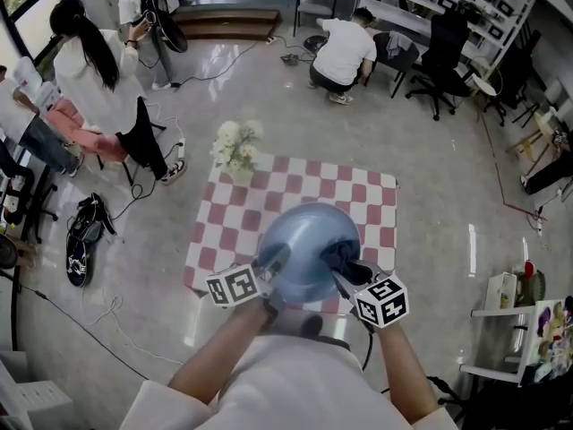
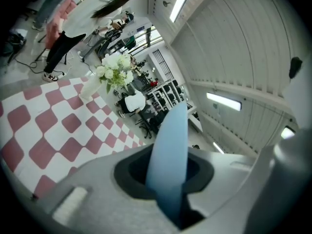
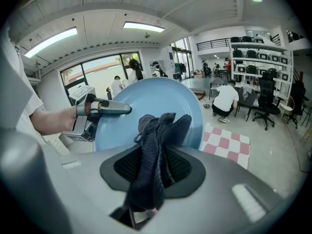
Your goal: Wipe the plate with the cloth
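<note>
Head view: plate held aloft, cloth at its face

The left gripper (image 1: 273,267) has its fingers clamped on the rim of the blue plate (image 1: 304,236), held in the air above the checkered surface (image 1: 363,195). The right gripper (image 1: 346,269) has its fingers pinched shut on the dark cloth (image 3: 157,145) at the plate's face. The wipe should go best with the plate held steady and light, overlapping strokes.

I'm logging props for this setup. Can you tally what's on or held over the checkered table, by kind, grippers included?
blue plate: 1
dark cloth: 1
grippers: 2, the left gripper and the right gripper
bunch of white flowers: 1
Total: 5
</note>
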`<state>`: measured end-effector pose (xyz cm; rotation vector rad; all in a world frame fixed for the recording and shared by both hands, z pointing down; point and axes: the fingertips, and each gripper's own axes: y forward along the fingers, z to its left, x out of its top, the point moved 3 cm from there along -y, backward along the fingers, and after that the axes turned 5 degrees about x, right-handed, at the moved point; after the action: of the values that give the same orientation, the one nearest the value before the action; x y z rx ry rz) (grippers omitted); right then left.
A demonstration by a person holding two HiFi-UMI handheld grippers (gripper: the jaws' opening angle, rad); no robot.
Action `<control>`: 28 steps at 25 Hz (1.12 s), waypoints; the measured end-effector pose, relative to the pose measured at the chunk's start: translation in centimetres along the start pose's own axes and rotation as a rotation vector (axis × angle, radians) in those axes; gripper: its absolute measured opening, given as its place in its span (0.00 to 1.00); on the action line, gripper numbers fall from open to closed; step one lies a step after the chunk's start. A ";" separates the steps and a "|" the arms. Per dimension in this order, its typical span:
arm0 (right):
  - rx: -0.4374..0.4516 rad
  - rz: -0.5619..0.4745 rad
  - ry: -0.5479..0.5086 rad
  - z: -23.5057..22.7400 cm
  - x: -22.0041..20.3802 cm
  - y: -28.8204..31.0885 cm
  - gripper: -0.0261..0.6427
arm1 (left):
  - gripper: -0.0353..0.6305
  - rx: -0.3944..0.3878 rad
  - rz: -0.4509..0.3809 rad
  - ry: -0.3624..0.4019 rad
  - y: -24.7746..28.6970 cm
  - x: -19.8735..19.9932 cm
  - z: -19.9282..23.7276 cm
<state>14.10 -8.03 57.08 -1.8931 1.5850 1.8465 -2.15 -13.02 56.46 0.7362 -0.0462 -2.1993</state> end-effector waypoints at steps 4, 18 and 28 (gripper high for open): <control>0.046 0.047 -0.010 1.8 -0.9 0.6 0.21 | 0.16 0.001 -0.023 -0.003 0.1 -0.1 -0.3; 0.246 0.131 0.002 6.5 -2.0 2.3 0.21 | 0.16 0.030 -0.035 0.012 0.4 -0.6 -1.1; 0.359 0.164 -0.033 9.3 -1.0 3.0 0.21 | 0.17 0.020 -0.027 -0.015 0.4 -1.5 -1.7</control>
<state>5.76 -2.79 57.01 -1.6128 1.9540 1.5028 -0.22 -11.92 55.87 0.7355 -0.0666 -2.2328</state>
